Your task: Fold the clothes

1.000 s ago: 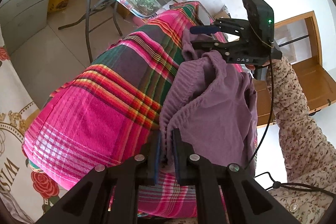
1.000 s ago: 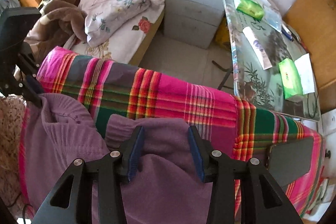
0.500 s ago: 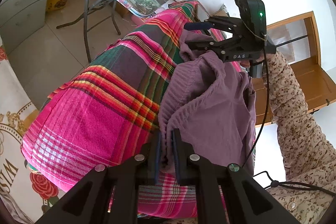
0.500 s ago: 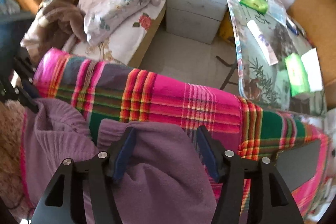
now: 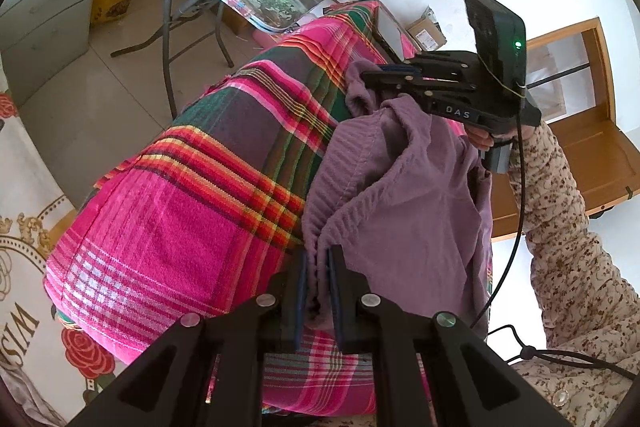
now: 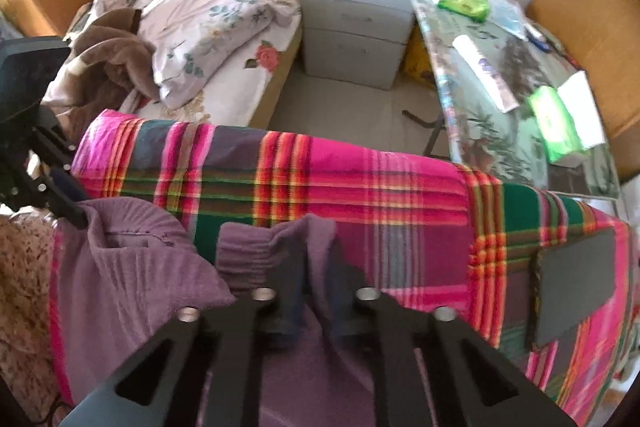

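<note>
Since a moment ago my right gripper (image 6: 316,279), then spread wide over the cloth, is closing its jaws on a ribbed fold of the one purple garment (image 5: 404,211). That garment lies bunched on the plaid blanket (image 5: 192,211), stretched lengthwise between my two grippers. My left gripper (image 5: 318,287) angles down, clamped on its near edge, while my right hand (image 5: 480,139) tips its tool steeply downward

The purple garment (image 5: 404,211) is soft knitted cloth with ribbed edges, matt. Under it, the plaid blanket (image 5: 208,187) is woven cloth, a little rough, in pink, green and orange. The left claw (image 5: 318,291) is matt black plastic with shiny metal screws. Far on the right, the desk (image 6: 476,107) has a glossy, smooth top.
</note>
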